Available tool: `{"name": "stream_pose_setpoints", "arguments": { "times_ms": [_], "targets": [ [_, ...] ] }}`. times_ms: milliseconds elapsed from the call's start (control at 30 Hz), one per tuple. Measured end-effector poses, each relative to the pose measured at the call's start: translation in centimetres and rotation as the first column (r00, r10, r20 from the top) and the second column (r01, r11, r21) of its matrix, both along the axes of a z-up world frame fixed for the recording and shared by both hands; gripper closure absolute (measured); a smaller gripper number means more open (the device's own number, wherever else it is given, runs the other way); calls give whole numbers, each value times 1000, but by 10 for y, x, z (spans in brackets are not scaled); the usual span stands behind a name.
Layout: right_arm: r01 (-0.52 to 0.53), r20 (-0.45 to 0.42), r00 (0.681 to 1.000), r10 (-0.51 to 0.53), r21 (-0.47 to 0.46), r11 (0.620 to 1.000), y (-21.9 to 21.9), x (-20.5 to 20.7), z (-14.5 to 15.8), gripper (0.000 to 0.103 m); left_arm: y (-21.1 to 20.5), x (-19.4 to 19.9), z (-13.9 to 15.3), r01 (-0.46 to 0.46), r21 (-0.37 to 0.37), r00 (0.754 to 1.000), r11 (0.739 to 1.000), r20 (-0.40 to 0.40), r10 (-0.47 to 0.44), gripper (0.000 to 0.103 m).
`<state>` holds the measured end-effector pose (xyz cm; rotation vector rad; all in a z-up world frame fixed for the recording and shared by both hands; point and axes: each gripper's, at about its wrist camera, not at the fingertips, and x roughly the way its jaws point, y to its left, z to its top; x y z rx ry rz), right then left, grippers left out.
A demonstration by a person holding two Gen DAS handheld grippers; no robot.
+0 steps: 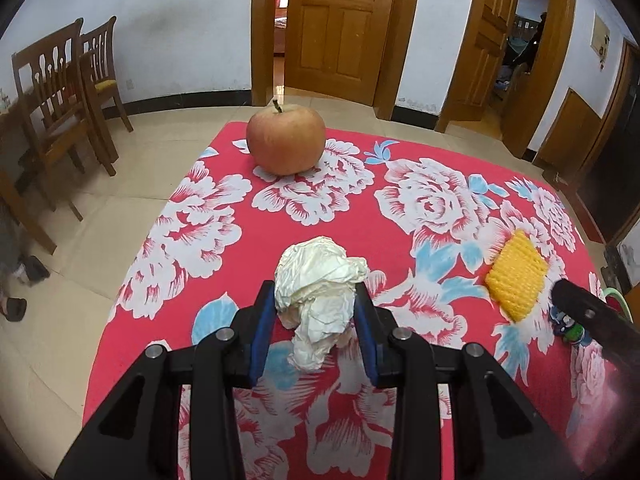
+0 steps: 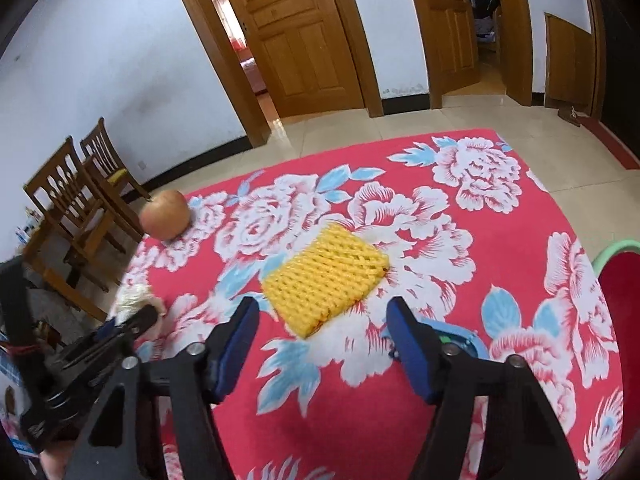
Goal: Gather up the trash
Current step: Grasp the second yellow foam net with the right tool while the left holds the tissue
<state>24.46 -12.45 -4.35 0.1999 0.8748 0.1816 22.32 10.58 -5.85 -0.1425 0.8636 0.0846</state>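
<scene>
— While our left gripper (image 1: 315, 304) pinches the crumpled paper wad (image 1: 318, 280) between its blue fingers (image 1: 264, 320), what should we mind with the other hand?

— We read the step in hand as the pickup of the yellow foam net (image 2: 326, 276). It lies flat on the red flowered cloth of the worktop (image 2: 500, 300), just ahead of our right gripper (image 2: 320, 344), whose fingers (image 2: 240, 344) stand spread with nothing between them.

— So we go straight in?

— We'd line up first. The net sits cornerwise to us, near corner pointing between the fingers, so we'd bring one finger to each side of that corner and let the tips meet the cloth before we squeeze. It looks soft and thin; a shallow pinch would likely slide off, and a deep one could bunch the cloth with it.

— And the wad on the left?

— It hangs partly below the fingers, held by its upper folds, we judge. We'd keep that hand steady and not squeeze harder, since the paper could tear or slip out.

— Anything to steer clear of?

— The apple (image 1: 285, 140) stands well apart at the far edge; it's no trash, so we leave it. The green-rimmed thing (image 2: 616, 248) at the right edge we can't make out clearly.
</scene>
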Motion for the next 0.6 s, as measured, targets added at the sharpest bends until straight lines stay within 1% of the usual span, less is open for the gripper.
{"name": "stream_pose_setpoints", "arguments": {
  "times_ms": [100, 167, 233, 267, 333, 467, 567, 600],
  "targets": [
    [-4, -4, 1000, 4, -24, 1000, 5, 5, -6, 39, 0, -2, -2, 1, -7, 1000, 1000, 4, -1, 65],
    [-7, -1, 1000, 7, -46, 999, 9, 9, -10, 39, -1, -2, -2, 1, -6, 1000, 1000, 9, -1, 65],
    [-18, -4, 1000, 18, -65, 998, 14, 12, -13, 42, -2, -3, -2, -2, 3, 1000, 1000, 17, 2, 65],
    [-27, -6, 1000, 27, -76, 997, 17, 14, -15, 45, -3, -3, -2, -1, 8, 1000, 1000, 19, 1, 65],
    [-46, -9, 999, 46, -106, 993, 24, 15, -19, 47, -3, -3, -2, 0, 13, 1000, 1000, 19, 0, 65],
    [-74, -22, 997, 72, -124, 989, 32, 16, -26, 57, -3, -3, -3, 0, 10, 1000, 1000, 19, 0, 65],
    [-108, -17, 994, 107, -132, 985, 38, 13, -26, 69, -4, -3, -3, -2, 7, 1000, 1000, 19, 2, 65],
    [-115, -14, 993, 114, -142, 983, 41, 12, -27, 71, -4, -3, -3, -1, 7, 1000, 1000, 18, 1, 65]
  ]
}}
